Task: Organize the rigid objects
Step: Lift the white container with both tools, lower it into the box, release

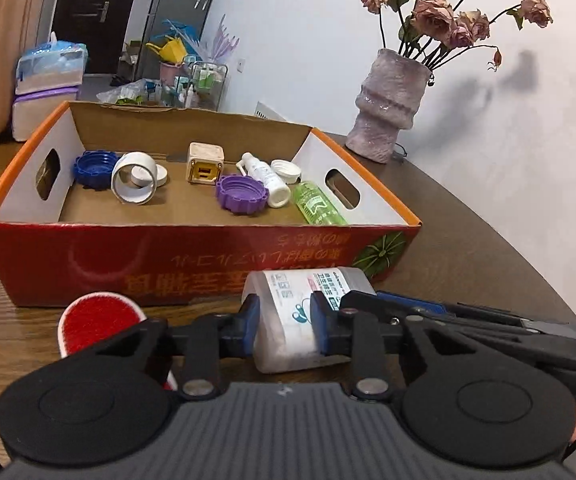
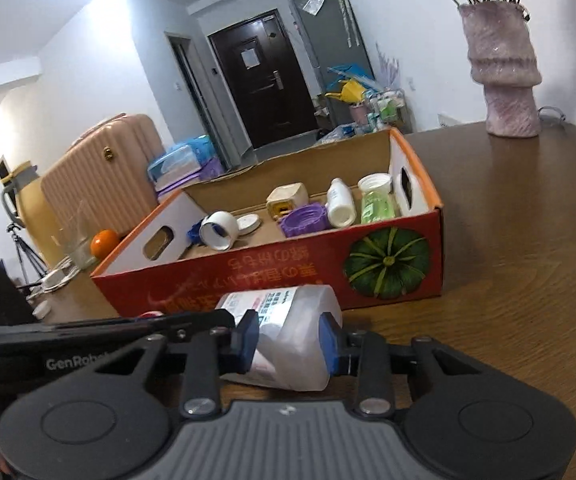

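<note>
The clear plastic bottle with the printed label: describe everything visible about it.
The clear plastic bottle is translucent, squat and rounded, with a white label printed in green, blue and red. It lies on its side on the wooden table, just in front of the red cardboard box. The left claw and the right claw both clamp it, blue pads pressed on either side. No cap can be seen.

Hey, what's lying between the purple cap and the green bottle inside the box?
A white spray bottle lies on its side between the purple cap and the green bottle, touching or nearly touching both; it shows in both wrist views.
</note>
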